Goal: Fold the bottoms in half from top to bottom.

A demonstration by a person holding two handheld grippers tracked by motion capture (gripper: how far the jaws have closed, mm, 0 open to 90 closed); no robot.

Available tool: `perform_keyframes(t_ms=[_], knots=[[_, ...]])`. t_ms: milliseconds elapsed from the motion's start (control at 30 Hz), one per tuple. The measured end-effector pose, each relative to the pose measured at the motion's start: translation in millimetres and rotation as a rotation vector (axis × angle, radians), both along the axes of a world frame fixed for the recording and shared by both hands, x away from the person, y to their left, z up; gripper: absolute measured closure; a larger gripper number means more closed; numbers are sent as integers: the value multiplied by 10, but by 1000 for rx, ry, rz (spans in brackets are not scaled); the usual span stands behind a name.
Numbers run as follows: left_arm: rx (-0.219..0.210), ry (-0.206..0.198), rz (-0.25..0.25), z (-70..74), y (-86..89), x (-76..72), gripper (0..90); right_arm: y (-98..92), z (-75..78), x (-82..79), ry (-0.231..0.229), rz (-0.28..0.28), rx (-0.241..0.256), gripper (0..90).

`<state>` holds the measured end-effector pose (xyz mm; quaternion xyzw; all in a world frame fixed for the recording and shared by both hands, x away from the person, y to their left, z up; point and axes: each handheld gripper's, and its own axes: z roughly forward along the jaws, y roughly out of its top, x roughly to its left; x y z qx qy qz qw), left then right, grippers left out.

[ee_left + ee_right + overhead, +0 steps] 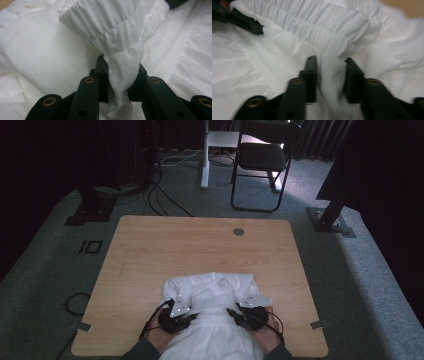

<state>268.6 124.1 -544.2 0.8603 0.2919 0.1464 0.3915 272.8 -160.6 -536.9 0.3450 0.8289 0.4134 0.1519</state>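
I've both ends pinched | left gripper (119,75), right gripper (329,77) clamped on crumpled white elastic-gathered cloth garment (210,292) | folding not yet done

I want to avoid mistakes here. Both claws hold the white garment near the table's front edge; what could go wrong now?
1. The left claw pinches only a thin twisted bunch of the white garment, so the cloth may slip out when pulled.
2. The right claw grips a similar small fold beside the elastic band; uneven pulling could stretch it.
3. Cloth hangs over the table edge and might slide off.
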Motion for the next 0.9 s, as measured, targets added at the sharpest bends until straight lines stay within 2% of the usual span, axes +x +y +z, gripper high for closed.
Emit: perform_keyframes(t_ms=[100, 167, 200, 233, 267, 300, 333, 367, 433, 500, 600, 667, 700, 733, 767, 800, 900], knots=[[-6, 12, 12, -1, 14, 41, 743, 37, 84, 10, -78, -16, -54, 437], [-7, 17, 22, 0, 8, 69, 738, 68, 132, 68, -99, -35, -90, 361], [-2, 17, 27, 5, 4, 82, 733, 78, 146, 115, -93, -39, -83, 336], [-4, 21, 36, 10, 1, 102, 724, 77, 153, 176, -84, -37, -77, 332], [-4, 24, 39, 12, -1, 115, 717, 73, 146, 264, -54, -35, -56, 321], [-4, 24, 39, 12, -1, 115, 713, 73, 146, 264, -54, -35, -56, 321], [-5, 26, 48, 18, 1, 146, 713, 68, 134, 324, -28, -33, -40, 305], [-3, 29, 51, 18, 1, 163, 705, 46, 91, 468, 31, -44, -1, 297], [-1, 38, 56, 14, 3, 199, 692, 30, 38, 580, 89, -21, 44, 317], [-7, 47, 64, 3, 1, 231, 680, 36, -6, 653, 127, -6, 69, 322], [-9, 64, 72, -7, -2, 282, 669, 59, -41, 727, 148, 5, 84, 356], [-14, 69, 78, -17, -7, 310, 668, 78, -64, 773, 179, 19, 84, 402], [-15, 76, 82, -23, -12, 326, 668, 87, -75, 788, 192, 10, 78, 475], [-14, 81, 88, -29, -20, 339, 672, 88, -74, 789, 195, 15, 79, 600], [-13, 82, 90, -32, -27, 349, 680, 88, -61, 775, 185, 30, 87, 690], [-17, 86, 95, -33, -35, 351, 693, 89, -36, 745, 154, 31, 84, 758], [-8, 82, 102, -6, -47, 310, 752, 90, 68, 616, 84, 33, 77, 795]])
